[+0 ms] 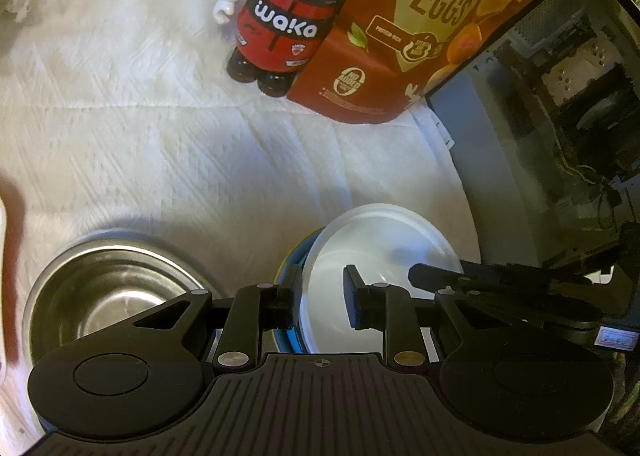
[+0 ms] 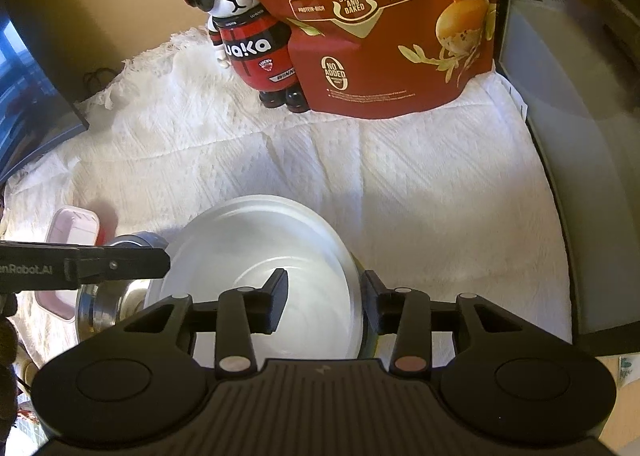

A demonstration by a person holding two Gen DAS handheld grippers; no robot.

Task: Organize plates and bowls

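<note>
Showing only in the left wrist view, a blue bowl [image 1: 289, 268] is sitting under the white plate [image 1: 380, 256] at lower centre. Both the left gripper [image 1: 322, 302] and the right gripper [image 2: 326, 302] are straddling the glossy plate's rim; whether they are pinching it I cannot tell.

Warm, dim-ish indoor light w/ a yellow-pink cast in both views. White cloth [image 1: 160, 115] blows out near the top left in the left wrist view; weave goes soft and smeared there. Soft bluish shadows fall beside the white plate [image 2: 256, 248] and the steel bowl [image 1: 112, 296] (glare streaks inside it). Strong fisheye bend at edges; corners dark. Egg pouch [image 2: 380, 35] lettering stays fairly sharp.
</note>
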